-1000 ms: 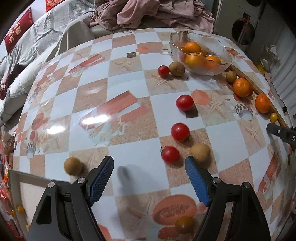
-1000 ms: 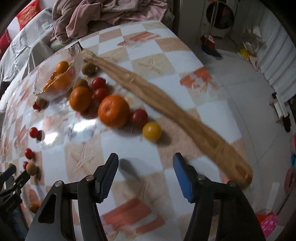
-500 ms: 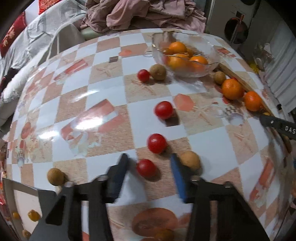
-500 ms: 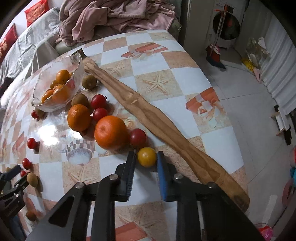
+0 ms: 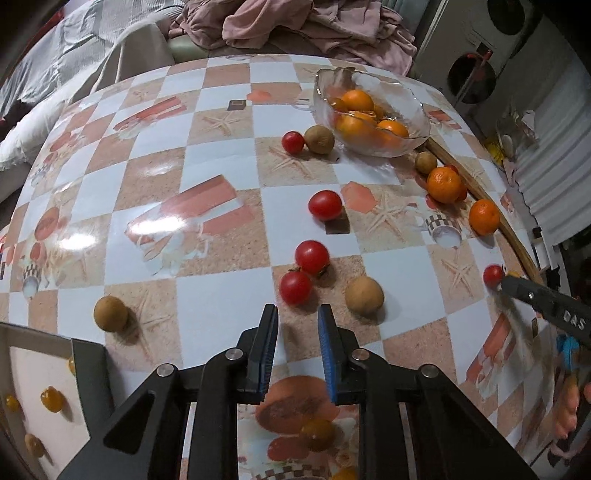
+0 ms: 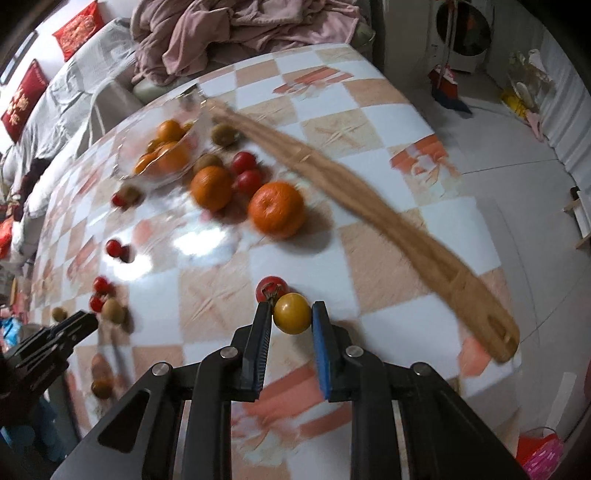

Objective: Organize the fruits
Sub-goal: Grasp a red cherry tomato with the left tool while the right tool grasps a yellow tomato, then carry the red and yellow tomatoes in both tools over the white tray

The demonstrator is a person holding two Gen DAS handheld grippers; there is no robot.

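A red tomato (image 5: 295, 288) lies just past the tips of my left gripper (image 5: 297, 325). Its jaws are closing, nearly together, with nothing between the blue pads. My right gripper (image 6: 291, 314) is shut on a small yellow tomato (image 6: 291, 313), and a red tomato (image 6: 271, 288) sits right behind it. A glass bowl (image 5: 321, 85) with oranges stands at the far side. Two more red tomatoes (image 5: 312, 256) (image 5: 325, 205), brown round fruits (image 5: 364, 295) (image 5: 110, 314) and two oranges (image 5: 445, 184) (image 5: 484, 217) lie loose on the checked table (image 5: 221, 155).
A long wooden stick (image 6: 369, 192) runs along the table's right edge, with the floor beyond. A pale box (image 5: 22, 369) at the near left holds yellow tomatoes (image 5: 51, 398). Crumpled pink clothes (image 5: 295, 26) lie behind the table. Another yellow tomato (image 5: 317, 434) sits under the left gripper.
Both grippers went from wide open to nearly together. The right one closed on the yellow tomato and drew it away from the orange. The red tomato between the left tips now lies ahead of them.
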